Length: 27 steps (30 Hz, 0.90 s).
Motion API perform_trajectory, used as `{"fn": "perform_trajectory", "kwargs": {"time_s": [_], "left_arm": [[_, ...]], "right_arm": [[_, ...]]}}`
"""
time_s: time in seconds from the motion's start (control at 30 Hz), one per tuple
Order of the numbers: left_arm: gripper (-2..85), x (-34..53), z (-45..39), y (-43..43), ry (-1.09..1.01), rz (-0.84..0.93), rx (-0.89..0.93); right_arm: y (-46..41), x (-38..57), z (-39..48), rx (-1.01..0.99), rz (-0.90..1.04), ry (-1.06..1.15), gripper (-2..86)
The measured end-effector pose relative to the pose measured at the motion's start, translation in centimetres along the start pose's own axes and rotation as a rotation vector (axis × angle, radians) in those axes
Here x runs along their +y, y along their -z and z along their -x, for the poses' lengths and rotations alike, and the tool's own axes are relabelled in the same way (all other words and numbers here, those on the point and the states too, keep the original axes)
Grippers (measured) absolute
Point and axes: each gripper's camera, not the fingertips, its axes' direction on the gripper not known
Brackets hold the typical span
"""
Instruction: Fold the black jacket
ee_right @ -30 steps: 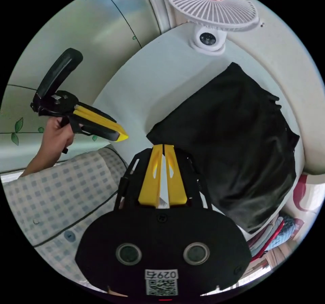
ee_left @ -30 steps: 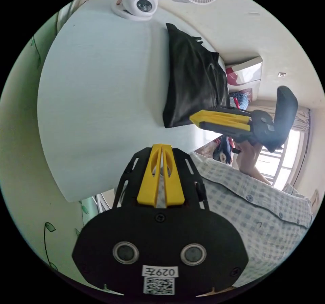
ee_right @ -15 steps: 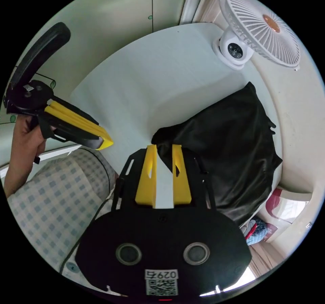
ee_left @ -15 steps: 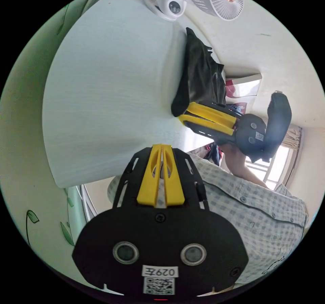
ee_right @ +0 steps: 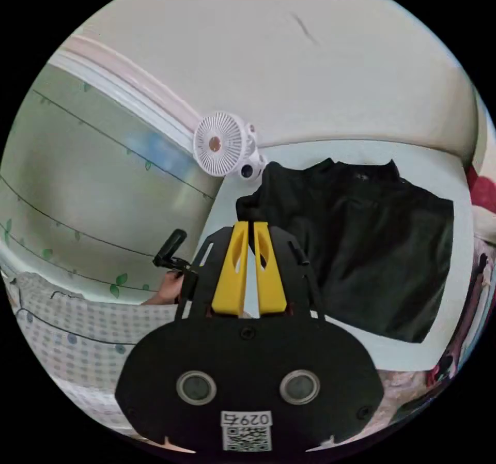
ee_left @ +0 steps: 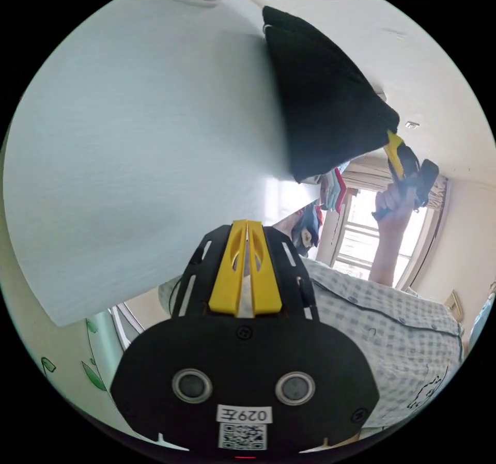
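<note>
A: Item one, the black jacket (ee_right: pixel 372 247) of smooth, slightly shiny fabric. Where are we seeing it?

B: We are seeing one corner lifted off the pale white tabletop (ee_left: pixel 129 138) while the rest is hanging down to it; in the left gripper view the raised cloth (ee_left: pixel 325 97) is rising to a peak.

A: Item two, the right gripper (ee_left: pixel 393 146), yellow-jawed with a black body.

B: We are logging it as clenched on that jacket corner: in the left gripper view its yellow tip is meeting the peak of the cloth, with a hand (ee_left: pixel 395 205) around its handle. In its own view the jaws (ee_right: pixel 248 236) are lying nearly together over the jacket's edge.

A: Item three, the left gripper (ee_left: pixel 247 234).

B: We are noting its yellow jaws drawn together with nothing between them, beside the table's near edge. In the right gripper view it (ee_right: pixel 173 260) is showing small, held by a hand.

A: Sundries?

B: We are listing a small white clip-on fan (ee_right: pixel 222 143) at the tabletop's far edge, and a checked shirt (ee_left: pixel 392 340) on the person.
</note>
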Motion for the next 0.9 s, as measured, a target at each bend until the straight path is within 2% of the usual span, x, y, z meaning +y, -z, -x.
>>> {"fn": "perform_trajectory", "kwargs": {"time_s": [0.07, 0.1, 0.17, 0.27, 0.37, 0.53, 0.63, 0.7, 0.8, 0.9], "left_arm": [[-1.0, -1.7, -1.9, -1.3, -0.042, 0.035, -0.020], [-1.0, -2.1, -2.4, -1.6, -0.053, 0.045, -0.027], [-1.0, -3.8, -4.7, -3.2, -0.092, 0.081, -0.061], [-0.9, -5.7, -7.5, -6.0, -0.131, 0.123, -0.083], [-0.9, -7.3, -10.6, -9.5, -0.169, 0.178, -0.096], [0.5, -8.3, -16.4, -15.2, -0.244, 0.187, -0.156], [8.2, -8.8, -19.0, -19.6, -0.273, 0.207, -0.153], [11.2, -8.9, -20.4, -22.2, -0.291, 0.216, -0.213], [13.0, -8.6, -22.9, -26.5, -0.345, 0.231, -0.369], [13.5, -8.0, -25.1, -30.1, -0.399, 0.221, -0.485]], "right_arm": [[8.8, 3.8, -6.3, 0.012, -0.195, -0.172, 0.4], [10.7, 5.1, -7.9, 0.034, -0.236, -0.219, 0.4], [16.1, 10.7, -15.0, 0.128, -0.325, -0.447, 0.4], [18.2, 16.6, -24.9, 0.098, -0.269, -0.699, 0.6], [19.3, 20.1, -31.4, -0.013, -0.208, -0.819, 1.3], [24.5, 22.2, -35.9, -0.253, -0.271, -0.757, 4.8], [28.7, 23.2, -37.4, -0.267, -0.313, -0.735, 8.5], [30.6, 23.3, -38.1, -0.261, -0.310, -0.713, 9.7], [31.7, 22.4, -39.0, -0.294, -0.231, -0.660, 10.5], [31.6, 20.9, -39.5, -0.214, -0.086, -0.618, 9.9]]}}
